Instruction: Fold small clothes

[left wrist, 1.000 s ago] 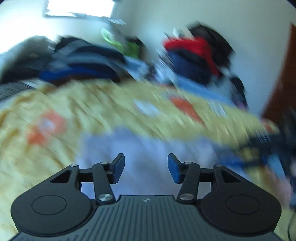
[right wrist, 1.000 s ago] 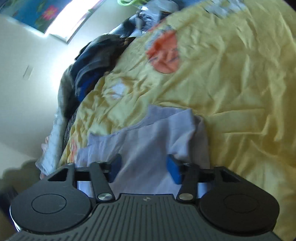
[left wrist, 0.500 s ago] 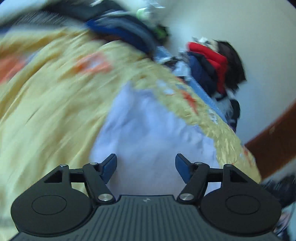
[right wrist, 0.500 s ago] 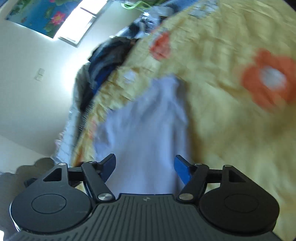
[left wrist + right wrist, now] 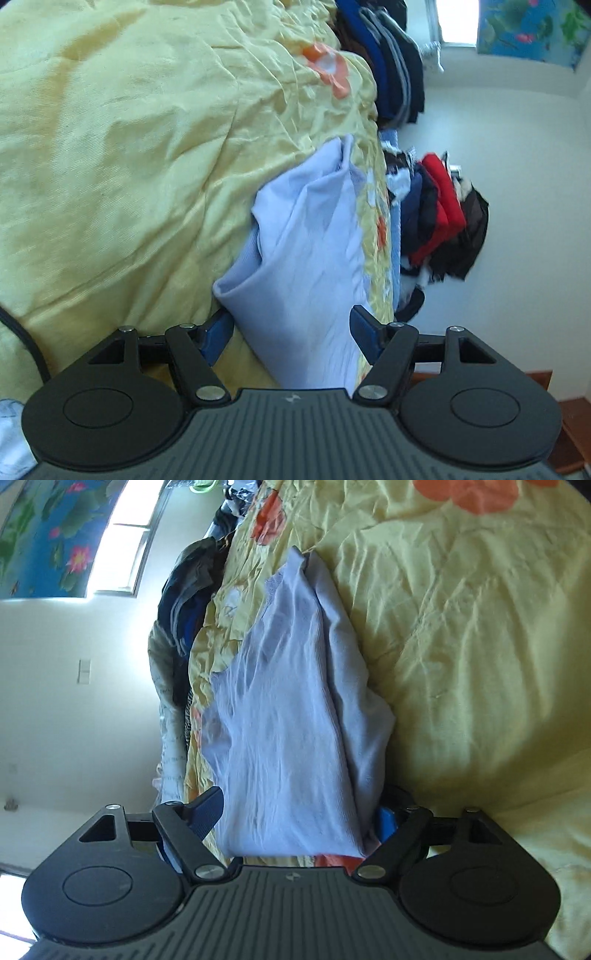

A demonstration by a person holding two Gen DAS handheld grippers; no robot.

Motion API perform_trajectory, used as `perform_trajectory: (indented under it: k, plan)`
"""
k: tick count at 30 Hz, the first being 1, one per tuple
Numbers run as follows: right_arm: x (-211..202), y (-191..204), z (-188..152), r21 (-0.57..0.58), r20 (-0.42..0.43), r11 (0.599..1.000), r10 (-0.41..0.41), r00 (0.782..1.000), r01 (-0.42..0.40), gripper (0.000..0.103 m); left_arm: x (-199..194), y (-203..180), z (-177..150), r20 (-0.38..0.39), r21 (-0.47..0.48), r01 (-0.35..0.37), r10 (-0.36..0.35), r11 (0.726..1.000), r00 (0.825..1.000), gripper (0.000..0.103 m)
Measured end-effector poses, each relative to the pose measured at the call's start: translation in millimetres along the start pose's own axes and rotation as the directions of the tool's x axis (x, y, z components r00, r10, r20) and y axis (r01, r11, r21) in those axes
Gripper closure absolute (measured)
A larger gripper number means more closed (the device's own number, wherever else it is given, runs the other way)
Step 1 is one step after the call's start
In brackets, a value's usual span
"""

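Observation:
A pale lavender garment [image 5: 306, 258] lies folded lengthwise on the yellow flowered bedspread [image 5: 129, 166]. My left gripper [image 5: 291, 330] is rolled on its side at one end of it. The cloth runs between its spread jaws; one blue pad [image 5: 218, 332] is tucked at the folded edge and the other [image 5: 364, 328] stands off the cloth. In the right wrist view the same garment [image 5: 288, 720] passes between the jaws of my right gripper [image 5: 297, 814], which are opening. Its far pad [image 5: 386, 819] is partly hidden behind the thick fold, and neither pad presses on the cloth.
Piles of dark blue and grey clothes [image 5: 391, 62] and of red and navy clothes [image 5: 439, 210] lie along the bed's far edge by the white wall. A blue floral curtain [image 5: 528, 29] hangs at the window. A black cable [image 5: 22, 332] crosses the bedspread near my left gripper.
Both grippers have rolled onto their sides and moved in to the garment's ends. Both sets of jaws have spread wider, and the cloth now runs between them.

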State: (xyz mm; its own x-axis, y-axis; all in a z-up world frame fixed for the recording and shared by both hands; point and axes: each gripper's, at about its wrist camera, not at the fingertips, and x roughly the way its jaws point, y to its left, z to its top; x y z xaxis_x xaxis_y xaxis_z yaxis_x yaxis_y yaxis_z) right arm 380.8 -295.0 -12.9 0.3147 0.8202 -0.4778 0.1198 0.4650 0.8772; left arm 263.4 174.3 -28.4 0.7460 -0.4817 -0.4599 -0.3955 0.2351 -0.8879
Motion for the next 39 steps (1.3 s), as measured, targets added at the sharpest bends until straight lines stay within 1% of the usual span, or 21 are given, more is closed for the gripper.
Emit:
perform_trajectory:
  k: [1, 2, 3, 4, 5, 6, 9, 13, 16, 19, 25, 26, 28, 30, 32, 33, 34, 35, 37, 38, 39]
  plan:
    - [1.0, 1.2, -1.8, -0.007, 0.003, 1.0, -0.002, 1.0, 0.002, 0.023, 4.1, -4.0, 0.8, 0.007, 0.009, -0.012, 0.012, 1.0, 1.0, 0.035]
    - [2.8, 3.2, -3.2, -0.016, 0.011, 1.0, -0.01, 1.0, 0.01, 0.027, 9.0, -9.3, 1.7, 0.012, 0.032, -0.039, 0.039, 0.999, 0.999, 0.042]
    - [5.0, 4.5, -4.1, -0.016, 0.018, 0.999, -0.032, 0.999, 0.032, 0.046, 13.2, -13.5, 2.1, 0.024, 0.056, -0.082, 0.08, 0.995, 0.996, 0.069]
    - [9.3, 4.4, -3.5, -0.007, 0.012, 0.998, -0.059, 0.998, 0.059, 0.075, 18.2, -15.4, 2.5, 0.028, 0.079, -0.135, 0.134, 0.988, 0.991, 0.083]
    - [13.0, 2.0, -3.3, -0.004, -0.003, 0.997, -0.079, 0.997, 0.079, 0.086, 21.3, -13.7, 3.3, 0.025, 0.089, -0.159, 0.158, 0.983, 0.987, 0.091]
    - [15.3, -0.6, -4.0, -0.004, 0.0, 0.996, -0.089, 0.996, 0.089, 0.086, 21.9, -13.9, 3.5, 0.029, 0.083, -0.158, 0.156, 0.984, 0.987, 0.091]
    - [13.6, 0.9, -9.7, -0.016, 0.031, 0.996, -0.087, 0.996, 0.088, 0.086, 19.1, -27.6, -2.4, 0.056, 0.164, -0.21, 0.204, 0.964, 0.977, 0.092]
    - [-2.2, 14.4, -11.2, -0.059, 0.069, 0.996, -0.056, 0.996, 0.06, 0.088, 0.4, -42.1, -14.3, 0.069, 0.212, -0.213, 0.203, 0.954, 0.977, 0.092]
    - [-20.1, 21.2, -14.3, -0.082, 0.08, 0.996, -0.033, 0.996, 0.04, 0.089, -16.1, -48.0, -24.9, 0.038, 0.226, -0.199, 0.195, 0.954, 0.98, 0.092]
    - [-40.1, 18.5, -28.7, -0.083, 0.065, 0.996, -0.01, 0.998, 0.016, 0.089, -38.5, -38.7, -42.1, 0.0, 0.209, -0.187, 0.192, 0.96, 0.981, 0.092]
    - [-69.9, -18.6, -83.0, 0.001, 0.014, 1.0, 0.021, 1.0, -0.021, 0.089, -67.2, 4.3, -87.6, -0.046, 0.212, -0.256, 0.272, 0.943, 0.961, 0.092]
    - [-71.1, -28.1, -91.0, 0.024, 0.012, 1.0, 0.011, 1.0, -0.012, 0.089, -67.6, 11.0, -91.1, -0.048, 0.215, -0.262, 0.278, 0.941, 0.959, 0.092]
    - [-70.2, -43.7, -102.7, 0.04, 0.022, 0.999, -0.026, 0.999, 0.025, 0.087, -68.7, 16.7, -93.8, -0.032, 0.238, -0.245, 0.259, 0.94, 0.965, 0.089]
    - [-70.3, -51.5, -106.5, 0.057, 0.058, 0.997, -0.064, 0.996, 0.061, 0.082, -71.7, 10.0, -92.7, -0.027, 0.281, -0.259, 0.278, 0.924, 0.96, 0.085]
    - [-77.1, -47.2, -104.1, 0.051, 0.08, 0.997, -0.057, 0.995, 0.053, 0.071, -82.6, -6.7, -93.3, 0.034, 0.361, -0.307, 0.317, 0.88, 0.948, 0.082]
    - [-85.3, -41.6, -102.1, 0.024, 0.122, 0.998, -0.062, 0.991, 0.059, 0.06, -90.6, -18.1, -95.3, 0.093, 0.427, -0.332, 0.324, 0.841, 0.941, 0.082]
    - [-95.2, -34.5, -99.0, -0.007, 0.175, 0.997, -0.074, 0.982, 0.076, 0.051, -98.7, -30.8, -99.2, 0.165, 0.501, -0.365, 0.328, 0.785, 0.93, 0.082]
    - [-105.3, -27.3, -94.9, -0.043, 0.23, 0.994, -0.09, 0.969, 0.103, 0.05, -103.2, -45.2, -104.2, 0.241, 0.571, -0.404, 0.324, 0.715, 0.915, 0.082]
    - [-114.1, -8.5, -81.7, -0.118, 0.286, 0.984, -0.092, 0.954, 0.13, 0.05, -100.0, -74.2, -118.0, 0.374, 0.689, -0.469, 0.284, 0.553, 0.883, 0.079]
    - [-112.8, 1.7, -73.9, -0.148, 0.294, 0.981, -0.079, 0.953, 0.127, 0.05, -90.7, -87.7, -124.8, 0.413, 0.739, -0.479, 0.243, 0.474, 0.878, 0.07]
    - [-107.5, 12.4, -64.5, -0.179, 0.29, 0.977, -0.06, 0.955, 0.115, 0.05, -78.9, -98.0, -131.1, 0.438, 0.779, -0.478, 0.194, 0.406, 0.878, 0.05]
